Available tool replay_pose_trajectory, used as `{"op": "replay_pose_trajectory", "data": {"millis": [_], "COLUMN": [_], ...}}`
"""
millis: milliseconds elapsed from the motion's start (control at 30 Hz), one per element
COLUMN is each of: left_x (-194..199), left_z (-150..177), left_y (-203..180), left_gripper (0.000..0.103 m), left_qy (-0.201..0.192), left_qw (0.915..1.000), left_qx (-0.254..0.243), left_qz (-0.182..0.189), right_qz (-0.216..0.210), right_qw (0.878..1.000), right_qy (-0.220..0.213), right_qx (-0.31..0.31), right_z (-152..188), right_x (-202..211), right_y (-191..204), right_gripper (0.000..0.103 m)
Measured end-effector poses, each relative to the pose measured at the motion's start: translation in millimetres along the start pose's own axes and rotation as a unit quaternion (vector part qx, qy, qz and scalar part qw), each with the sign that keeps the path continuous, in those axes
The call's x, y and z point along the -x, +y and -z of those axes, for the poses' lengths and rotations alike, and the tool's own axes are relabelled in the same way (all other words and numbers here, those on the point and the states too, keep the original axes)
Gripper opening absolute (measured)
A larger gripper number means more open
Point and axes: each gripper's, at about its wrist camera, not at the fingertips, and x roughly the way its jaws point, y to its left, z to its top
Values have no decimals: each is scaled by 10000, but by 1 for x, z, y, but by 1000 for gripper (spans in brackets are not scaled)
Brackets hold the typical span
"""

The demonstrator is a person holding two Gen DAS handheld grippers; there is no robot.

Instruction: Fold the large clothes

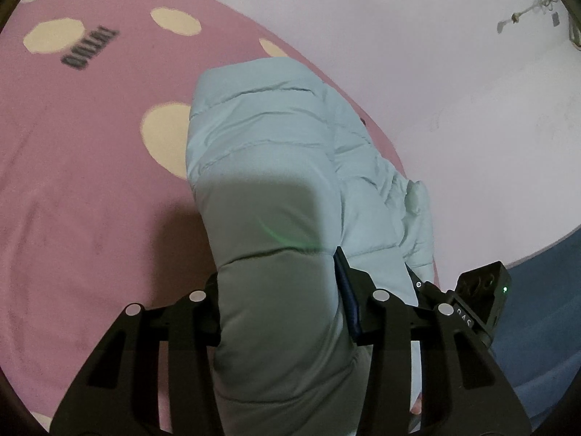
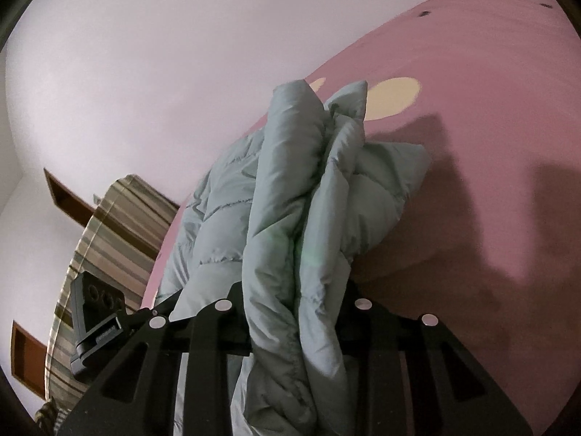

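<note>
Left gripper (image 1: 277,301) clamped on pale blue puffer jacket (image 1: 261,138), fingertips buried in padding, right gripper (image 2: 292,305) likewise gripping bunched folds, jacket over pink spotted blanket (image 1: 90,181), dark upside-down lettering (image 1: 89,49) blurred, unreadable

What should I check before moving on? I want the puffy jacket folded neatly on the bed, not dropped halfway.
1. Left gripper grip: ok, a thick fold of the jacket is clamped between its fingers.
2. Right gripper grip: ok, bunched layers of the jacket are pinched between its fingers.
3. Jacket supported: ok, its far part lies on the pink blanket.
4. Layers aligned: not ok, the right wrist view shows several crumpled, uneven folds.
5. Landing spot: ok, bare blanket lies beside the jacket in both views.
6. Sleeves tucked in: cannot tell, the sleeves cannot be made out.
</note>
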Motion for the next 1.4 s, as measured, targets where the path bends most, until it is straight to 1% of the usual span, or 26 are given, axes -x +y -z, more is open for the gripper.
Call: {"op": "replay_pose_trajectory", "data": {"millis": [100, 267, 300, 400, 533, 567, 700, 867, 1000, 1133, 1200, 1233, 1267, 1400], "left_x": [11, 31, 37, 42, 40, 39, 36, 37, 42, 50, 52, 57, 62, 75], "left_z": [-5, -24, -30, -39, -42, -49, -47, -39, -40, -39, -37, -34, -31, -16], "left_y": [10, 31, 40, 53, 79, 82, 107, 112, 110, 113, 117, 117, 118, 119], "left_gripper": [45, 45, 45, 45, 45, 45, 45, 46, 47, 52, 55, 60, 63, 69], "left_qy": [-146, -365, -404, -463, -411, -388, -251, -231, -221, -205, -233, -252, -268, -274], "left_qw": [9999, 9990, 9987, 9981, 9973, 9972, 9966, 9966, 9969, 9968, 9967, 9966, 9965, 9963], "left_qx": [12, 79, 92, 134, 300, 334, 474, 483, 479, 541, 529, 532, 550, 641], "left_qz": [-84, -251, -286, -384, -524, -551, -630, -632, -587, -542, -567, -572, -567, -502], "right_qz": [-107, -290, -324, -373, -338, -308, -153, -116, -84, -50, -6, -10, -45, -119], "right_qw": [9999, 9991, 9989, 9984, 9976, 9973, 9972, 9973, 9975, 9973, 9974, 9975, 9975, 9973], "right_qy": [77, 190, 222, 313, 491, 557, 675, 722, 707, 729, 713, 704, 698, 704], "right_qx": [85, 241, 246, 302, 356, 361, 273, 49, -9, -44, -33, -44, -68, -183], "right_z": [-3, -10, -12, -14, -11, -8, 4, 11, 11, 11, 10, 11, 13, 22], "right_x": [-16, -47, -55, -72, -97, -104, -118, -122, -123, -115, -113, -110, -105, -93], "right_y": [14, 38, 42, 51, 58, 58, 46, 28, 30, 31, 36, 37, 37, 35], "right_gripper": [29, 29, 29, 29, 29, 29, 29, 29, 31, 41, 49, 57, 60, 62]}}
